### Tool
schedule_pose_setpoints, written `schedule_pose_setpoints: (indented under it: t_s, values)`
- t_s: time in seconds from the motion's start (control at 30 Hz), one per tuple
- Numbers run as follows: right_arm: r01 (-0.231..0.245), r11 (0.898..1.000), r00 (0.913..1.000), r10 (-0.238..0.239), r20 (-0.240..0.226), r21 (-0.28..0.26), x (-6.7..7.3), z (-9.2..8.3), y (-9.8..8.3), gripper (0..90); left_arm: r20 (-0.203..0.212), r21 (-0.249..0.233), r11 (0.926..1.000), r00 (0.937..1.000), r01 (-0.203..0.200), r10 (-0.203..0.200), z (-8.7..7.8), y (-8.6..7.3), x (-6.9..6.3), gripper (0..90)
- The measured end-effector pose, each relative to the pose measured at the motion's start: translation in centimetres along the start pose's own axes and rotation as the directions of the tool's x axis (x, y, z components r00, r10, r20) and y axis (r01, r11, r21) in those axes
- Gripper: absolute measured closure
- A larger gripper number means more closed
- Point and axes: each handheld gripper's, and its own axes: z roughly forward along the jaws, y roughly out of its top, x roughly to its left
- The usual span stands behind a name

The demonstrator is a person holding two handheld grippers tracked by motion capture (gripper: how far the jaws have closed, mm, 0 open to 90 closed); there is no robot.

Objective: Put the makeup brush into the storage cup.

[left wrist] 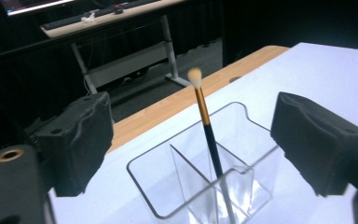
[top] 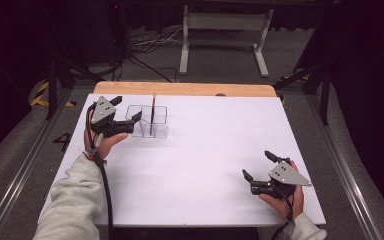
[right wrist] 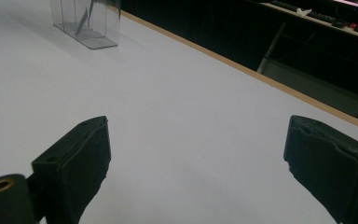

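From my seat at the far end of the feed, the biggest thing I see is the white table, with a strip of bare wood along its far edge. Beyond that strip, on the grey floor, stands a desk frame with pale legs, and a tangle of cables lies left of it. Nothing on the tabletop stands between my two grippers.

The landmark is the clear organizer, a see-through box with inner dividers, near the table's far left corner. In it stands the makeup brush, nearly upright, its pale bristle tip up, gold ferrule below that, dark handle running down into a compartment on the box's right side. In the left gripper view the brush leans slightly and rises between the two jaws without either pad touching it.

My left gripper sits just left of the organizer, one jaw tip close to the box's near left wall. Its jaws stand wide apart and grip nothing. The left hand holds it from below, sleeve trailing to the near edge, the jaws pointing across towards the organizer.

My right gripper is well apart from the organizer, at the near right of the table, jaws spread wide over bare surface, holding nothing. The right hand rests low, the jaws pointing left.
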Motion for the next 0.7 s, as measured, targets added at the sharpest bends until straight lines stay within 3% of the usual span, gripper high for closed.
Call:
schedule_pose_setpoints:
  t_s: [0.27,0.5,0.7]
  values:
    - [-0.003,1.000,1.0000,0.003,0.002,-0.001,-0.1,-0.1,0.0,8.0,0.023,-0.065,0.9978,0.9997,-0.010,0.011,-1.8,0.3,-1.1,5.3]
    - [-0.003,1.000,1.0000,0.003,0.004,-0.002,-0.1,-0.1,0.0,8.1,0.087,-0.073,0.9965,0.9951,-0.041,0.047,-2.6,-0.1,-2.0,1.2]
    - [-0.002,1.000,1.0000,0.002,0.004,-0.004,-0.1,-0.2,0.0,8.0,0.101,-0.077,0.9960,0.9935,-0.044,0.052,-3.4,-0.9,-2.7,1.3]
